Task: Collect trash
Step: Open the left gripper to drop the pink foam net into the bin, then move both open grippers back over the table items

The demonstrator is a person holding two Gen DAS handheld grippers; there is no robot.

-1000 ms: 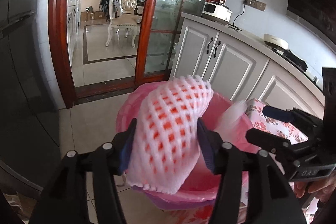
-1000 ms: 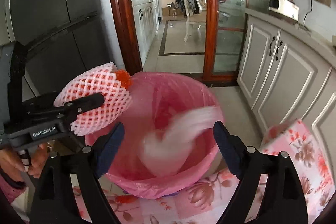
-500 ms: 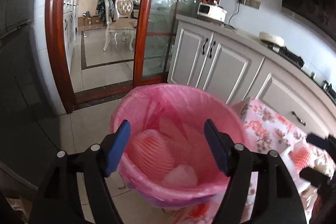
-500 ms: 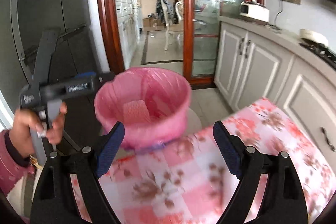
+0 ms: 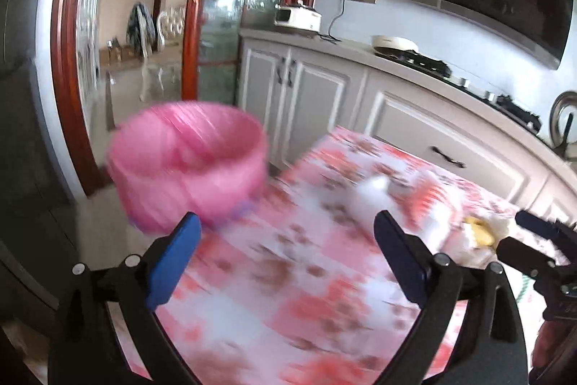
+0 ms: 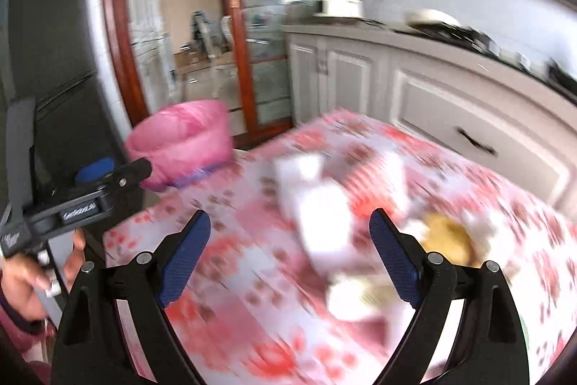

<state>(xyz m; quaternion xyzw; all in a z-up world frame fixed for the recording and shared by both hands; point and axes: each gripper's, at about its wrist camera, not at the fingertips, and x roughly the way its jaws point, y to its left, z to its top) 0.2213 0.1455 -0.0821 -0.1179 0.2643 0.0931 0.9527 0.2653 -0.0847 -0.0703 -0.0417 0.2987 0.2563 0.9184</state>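
**Inspector A:** Condition of the left gripper [image 5: 285,255] is requested.

**Inspector B:** Its jaws have just been opening and are seen spread wide, with nothing between them. Only the flowered tablecloth [image 5: 288,294] is seen in the gap. The gripper is held over the near part of the table.

**Inspector A:** And the right gripper [image 6: 288,248]?

**Inspector B:** Its jaws are likewise found wide apart, with nothing clamped. It is pointed down over the same cloth, and blurred white scraps [image 6: 324,222] are seen on the cloth beyond its fingertips.

**Inspector A:** Where is the trash located?

**Inspector B:** Several pale pieces are noted lying on the table; their kind cannot be told because of blur. A yellow item [image 6: 447,237] is recorded to the right of the white scraps, near the right finger. In the left wrist view the same yellow item [image 5: 478,231] is seen just in front of the other gripper's tips.

**Inspector A:** And the bin?

**Inspector B:** A bin lined with a pink bag [image 5: 187,165] is observed off the far left corner of the table, before the wood-framed glass door [image 5: 216,35]. Its contents cannot be made out. White cabinets [image 5: 360,103] are recorded along the right. A hand [image 6: 21,284] is seen gripping the left tool's handle.
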